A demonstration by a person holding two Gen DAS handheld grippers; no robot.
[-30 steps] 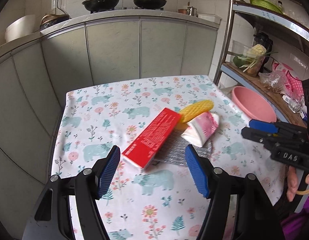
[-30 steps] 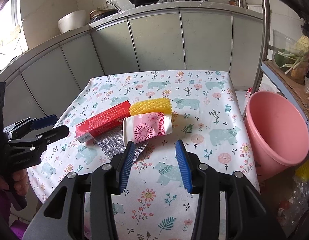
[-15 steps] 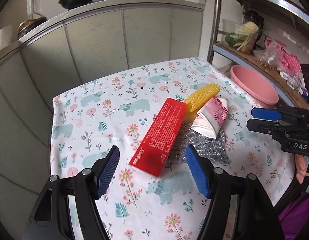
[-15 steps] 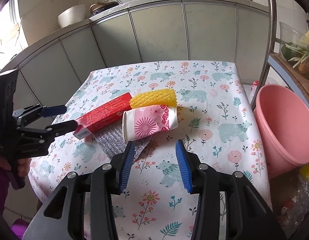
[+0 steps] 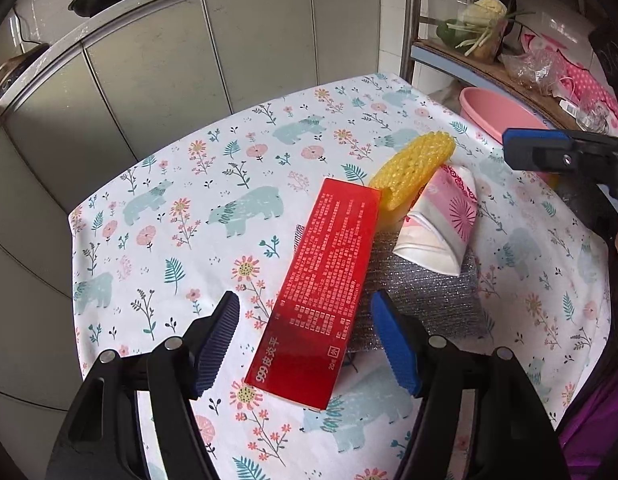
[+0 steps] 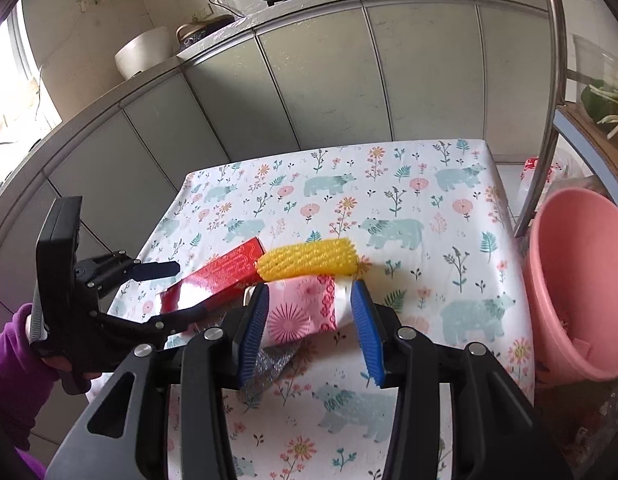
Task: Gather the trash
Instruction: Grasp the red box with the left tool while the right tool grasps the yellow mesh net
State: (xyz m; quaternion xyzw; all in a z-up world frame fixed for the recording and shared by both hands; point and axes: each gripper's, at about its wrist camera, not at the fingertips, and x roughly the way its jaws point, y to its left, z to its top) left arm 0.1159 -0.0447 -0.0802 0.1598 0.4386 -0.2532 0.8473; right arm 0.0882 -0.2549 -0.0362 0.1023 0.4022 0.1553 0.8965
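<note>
On the table (image 5: 157, 248) the trash lies in one small heap. From the left, the red box (image 5: 325, 284) looks light and stiff; take it across its narrow width near the close end. Your left hand-held gripper (image 5: 305, 344) stands apart around that end, and I cannot tell that it touches. The silver pouch (image 5: 421, 292) under the heap is thin and probably slippery. The yellow foam net (image 6: 307, 259) is soft. The crushed paper cup (image 6: 301, 308) dents easily; your right hand-held gripper (image 6: 309, 334) is apart on both sides of it, not clamped. The pink bucket (image 6: 581, 280) waits at the right.
</note>
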